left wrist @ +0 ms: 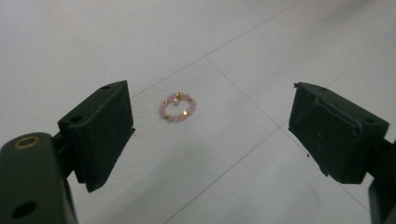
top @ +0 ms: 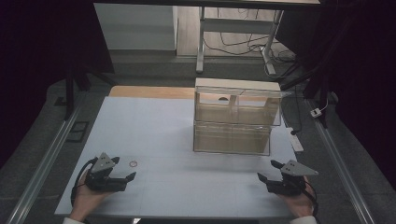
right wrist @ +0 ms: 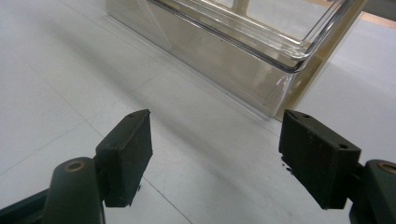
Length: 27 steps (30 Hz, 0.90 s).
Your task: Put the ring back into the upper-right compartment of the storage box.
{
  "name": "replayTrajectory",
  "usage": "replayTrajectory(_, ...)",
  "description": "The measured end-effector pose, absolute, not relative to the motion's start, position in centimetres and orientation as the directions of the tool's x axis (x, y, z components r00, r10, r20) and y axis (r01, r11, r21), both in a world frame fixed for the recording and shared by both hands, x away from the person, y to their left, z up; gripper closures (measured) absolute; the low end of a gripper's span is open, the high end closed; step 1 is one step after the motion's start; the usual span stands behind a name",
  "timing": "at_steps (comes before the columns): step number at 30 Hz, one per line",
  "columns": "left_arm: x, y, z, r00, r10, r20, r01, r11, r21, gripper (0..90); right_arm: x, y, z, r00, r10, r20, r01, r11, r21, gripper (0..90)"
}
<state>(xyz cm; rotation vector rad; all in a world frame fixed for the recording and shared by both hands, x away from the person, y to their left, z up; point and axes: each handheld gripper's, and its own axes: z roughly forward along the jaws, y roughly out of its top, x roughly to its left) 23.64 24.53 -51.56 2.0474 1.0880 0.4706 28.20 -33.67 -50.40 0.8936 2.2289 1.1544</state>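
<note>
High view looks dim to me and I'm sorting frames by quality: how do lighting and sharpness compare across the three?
High view: dark surroundings, the bead ring tiny and soft. Left gripper view: evenly lit, ring fairly sharp, near jaws slightly soft. Right gripper view: clear drawer box catches glare along its rim.

This looks like a lab or test room set up for recording. A white table stands in the middle of the frame with metal rails along its sides and dark curtains at the left and right. At the top, loose cables lie on the floor under a bare desk frame.
</note>
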Motion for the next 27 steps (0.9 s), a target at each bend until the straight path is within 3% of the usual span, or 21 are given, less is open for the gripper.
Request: replayTrajectory(27,23.7,24.8,-49.7,0.551,0.834,-0.001,0.536,-0.354,0.767,15.5,28.3,-34.0,-50.6,-0.674,0.733,-0.095,0.338,0.42,0.843,27.5)
